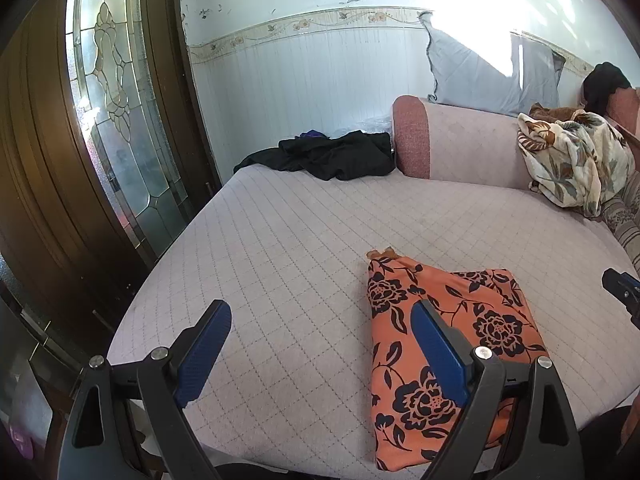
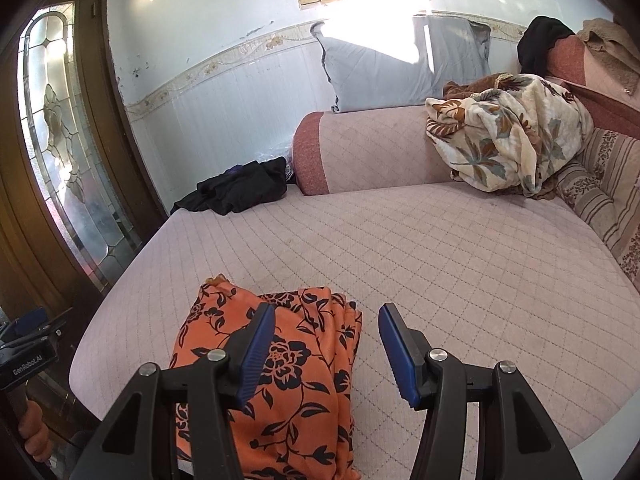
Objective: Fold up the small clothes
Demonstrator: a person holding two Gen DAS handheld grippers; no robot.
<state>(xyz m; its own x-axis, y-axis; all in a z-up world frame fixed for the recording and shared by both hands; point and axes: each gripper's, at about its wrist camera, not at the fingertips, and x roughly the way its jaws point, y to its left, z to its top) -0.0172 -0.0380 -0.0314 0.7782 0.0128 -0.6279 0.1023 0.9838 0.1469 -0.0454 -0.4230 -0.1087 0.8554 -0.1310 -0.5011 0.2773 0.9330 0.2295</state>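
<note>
An orange garment with black flowers point(image 1: 448, 340) lies folded into a narrow rectangle on the quilted pink sofa seat point(image 1: 280, 248). My left gripper point(image 1: 320, 316) is open and empty above the seat, its right finger over the garment's left part. In the right wrist view the folded garment point(image 2: 280, 380) lies at the lower left. My right gripper point(image 2: 326, 316) is open and empty, its left finger over the garment and its right finger over bare seat point(image 2: 440, 248). The right gripper's tip also shows at the right edge of the left wrist view point(image 1: 622, 288).
A dark pile of clothes point(image 1: 324, 156) lies at the seat's far end by the wall. A floral blanket point(image 2: 508, 136) is heaped on the armrest and back cushions. A grey pillow point(image 1: 488, 76) leans on the wall. A wooden glass door point(image 1: 116, 120) stands at left.
</note>
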